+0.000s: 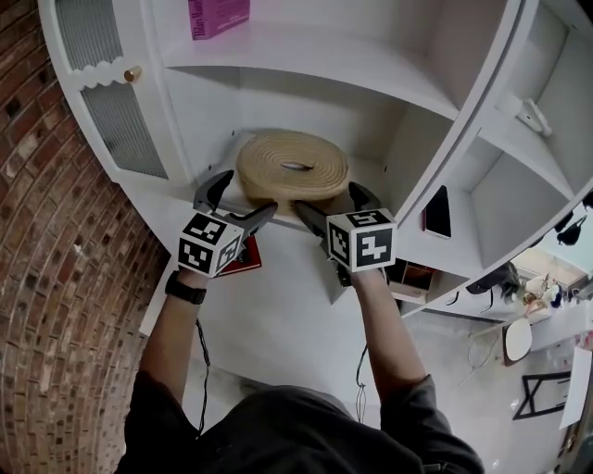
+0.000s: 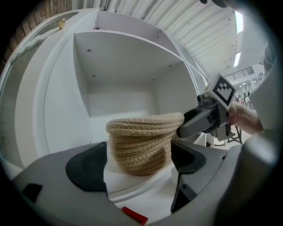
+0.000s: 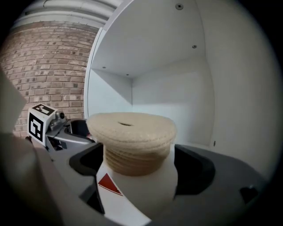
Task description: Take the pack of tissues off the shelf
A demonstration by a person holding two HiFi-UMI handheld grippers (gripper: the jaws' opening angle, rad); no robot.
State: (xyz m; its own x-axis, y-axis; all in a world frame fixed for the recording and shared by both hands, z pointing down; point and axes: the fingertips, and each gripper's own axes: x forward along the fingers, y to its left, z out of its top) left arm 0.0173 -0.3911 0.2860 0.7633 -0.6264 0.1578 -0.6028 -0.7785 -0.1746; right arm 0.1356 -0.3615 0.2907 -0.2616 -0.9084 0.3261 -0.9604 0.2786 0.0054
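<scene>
A round woven rope holder point(image 1: 292, 167) with a slot in its top stands at the front of a white shelf point(image 1: 278, 231). My left gripper point(image 1: 239, 202) is at its left front and my right gripper point(image 1: 336, 205) at its right front. In the left gripper view the left gripper point(image 2: 138, 165) is open, with the holder point(image 2: 143, 141) just beyond its pads. The right gripper point(image 3: 139, 167) is also open, its pads apart from the holder point(image 3: 132, 132). A pink printed box point(image 1: 218, 17) sits on the shelf above.
A red flat item point(image 1: 246, 259) lies on the lower ledge under the left gripper. A cabinet door with a brass knob point(image 1: 132, 74) is to the left, beside a brick wall point(image 1: 46, 305). A dark flat object point(image 1: 437, 211) leans in the right compartment.
</scene>
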